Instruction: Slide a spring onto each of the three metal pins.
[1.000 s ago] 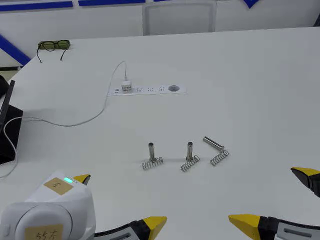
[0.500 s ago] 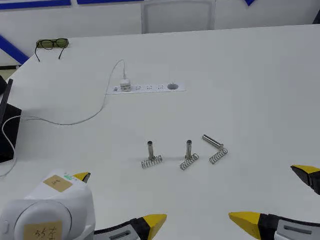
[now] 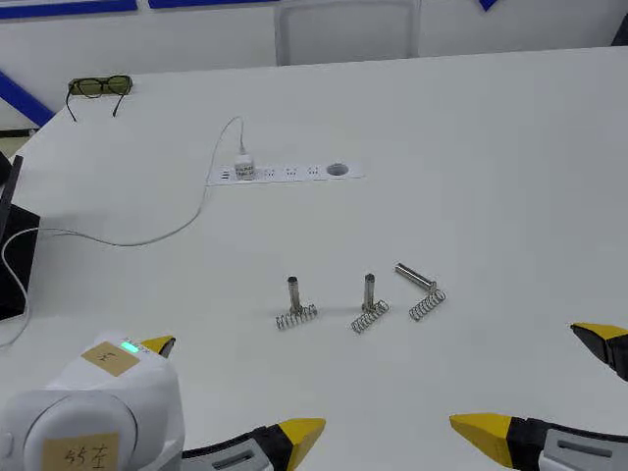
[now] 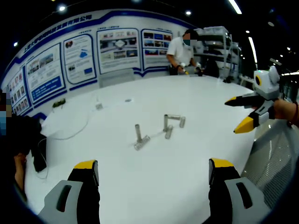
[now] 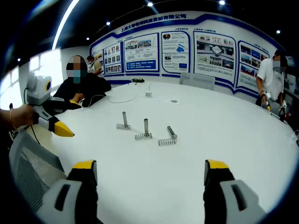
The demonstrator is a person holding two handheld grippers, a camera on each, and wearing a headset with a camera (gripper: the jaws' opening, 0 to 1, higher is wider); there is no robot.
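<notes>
Wide open and empty at lower frame, left claw (image 3: 228, 391) and right claw (image 3: 530, 381) face three springs (image 3: 370, 317) lying with axes left-to-right beside the pins (image 3: 369, 287) mid-frame on the bench (image 3: 491, 147), rightmost judged nearer right claw

Was lit by ceiling spotlights (image 5: 149, 4). Had blue-trimmed walls (image 5: 191, 25) hung with posters (image 5: 177, 45). Kept a white chair (image 3: 348, 34) at the worktop's (image 3: 491, 147) far edge.

White worktop (image 3: 510, 147) everywhere, with 3 silver pins (image 3: 369, 290) and 3 silver springs (image 3: 296, 317) glinting on it. White power strip (image 3: 289, 173), white cable (image 3: 205, 196). Glasses (image 3: 98, 86): green lenses, dark frame. Left gripper (image 4: 154, 164) and right gripper (image 5: 149, 164) — black jaws tipped yellow. Blue stripes cross the white wall (image 3: 177, 39).
</notes>
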